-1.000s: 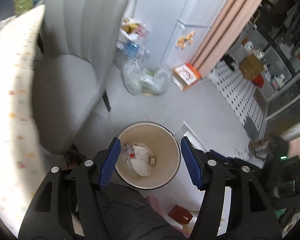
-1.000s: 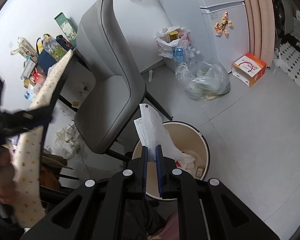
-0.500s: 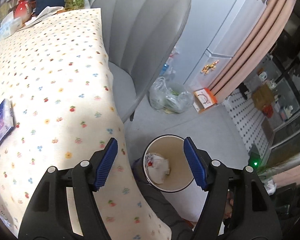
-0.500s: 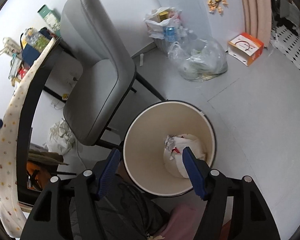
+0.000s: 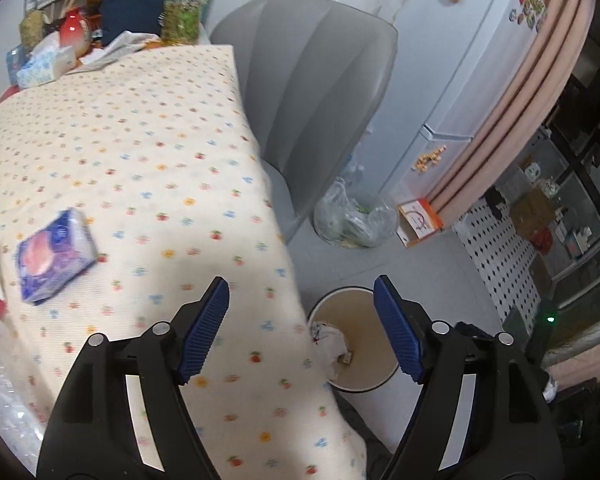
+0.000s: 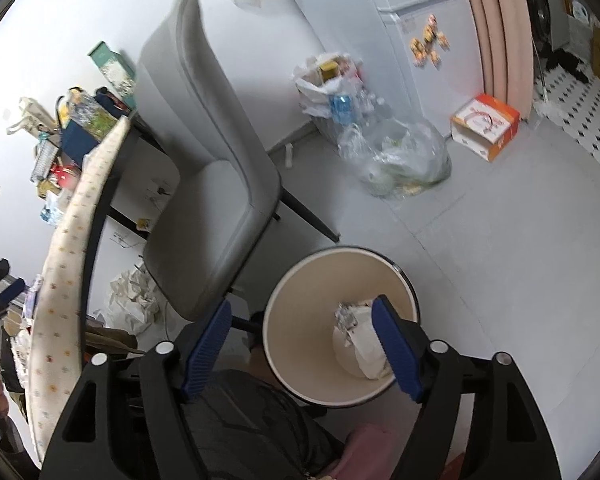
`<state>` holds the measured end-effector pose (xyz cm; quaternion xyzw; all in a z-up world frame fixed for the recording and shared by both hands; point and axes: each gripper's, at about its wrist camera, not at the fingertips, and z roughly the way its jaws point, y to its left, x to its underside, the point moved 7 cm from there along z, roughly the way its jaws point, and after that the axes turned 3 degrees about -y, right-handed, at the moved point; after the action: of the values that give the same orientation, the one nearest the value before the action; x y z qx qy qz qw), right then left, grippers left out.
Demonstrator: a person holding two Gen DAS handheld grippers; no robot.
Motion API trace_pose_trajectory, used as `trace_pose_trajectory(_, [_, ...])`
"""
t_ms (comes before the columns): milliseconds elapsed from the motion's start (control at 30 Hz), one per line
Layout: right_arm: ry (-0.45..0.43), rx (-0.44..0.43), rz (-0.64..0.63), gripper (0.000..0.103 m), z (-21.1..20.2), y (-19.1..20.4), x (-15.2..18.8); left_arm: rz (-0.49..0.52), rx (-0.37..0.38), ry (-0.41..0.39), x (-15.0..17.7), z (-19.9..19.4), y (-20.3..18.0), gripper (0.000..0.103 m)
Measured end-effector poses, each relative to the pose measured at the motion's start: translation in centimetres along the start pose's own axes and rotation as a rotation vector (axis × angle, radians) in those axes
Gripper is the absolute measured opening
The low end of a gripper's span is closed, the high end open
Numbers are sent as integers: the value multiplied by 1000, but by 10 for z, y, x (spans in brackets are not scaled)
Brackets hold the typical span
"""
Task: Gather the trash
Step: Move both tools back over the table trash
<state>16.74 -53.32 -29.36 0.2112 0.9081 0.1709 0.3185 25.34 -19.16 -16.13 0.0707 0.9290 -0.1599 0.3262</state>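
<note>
A round cream trash bin [image 6: 300, 312] stands on the floor beside the table, with crumpled white paper [image 6: 360, 344] in it. My right gripper [image 6: 300, 340] is open and empty above the bin. The bin [image 5: 364, 320] also shows in the left wrist view, low right. My left gripper [image 5: 300, 328] is open and empty above the table's right edge. A blue and pink tissue pack [image 5: 54, 256] lies on the dotted tablecloth [image 5: 140, 140] at the left. A clear plastic bottle [image 5: 0, 380] lies at the lower left edge.
A grey chair [image 6: 204, 184] stands between table and wall. A clear bag of rubbish [image 6: 400, 164], an orange box [image 6: 486, 124] and a white fridge [image 6: 420, 20] are beyond the bin. Clutter sits at the table's far end [image 5: 80, 32]. Crumpled paper [image 6: 132, 300] lies under the table.
My right gripper opened and the paper it held now lies in the bin. My left gripper has swung up and left from over the bin to over the table.
</note>
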Motion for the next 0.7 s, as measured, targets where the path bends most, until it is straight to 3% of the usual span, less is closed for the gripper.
trace_pose_trajectory(367, [-68,-59,-111,95,-36,69,-15,-74,-87,-69,2,-45,63,88])
trace_pose_trajectory(700, [-70,-131,-199,95,-54,136,-13,-156,-154,-160,8,-100,122,90])
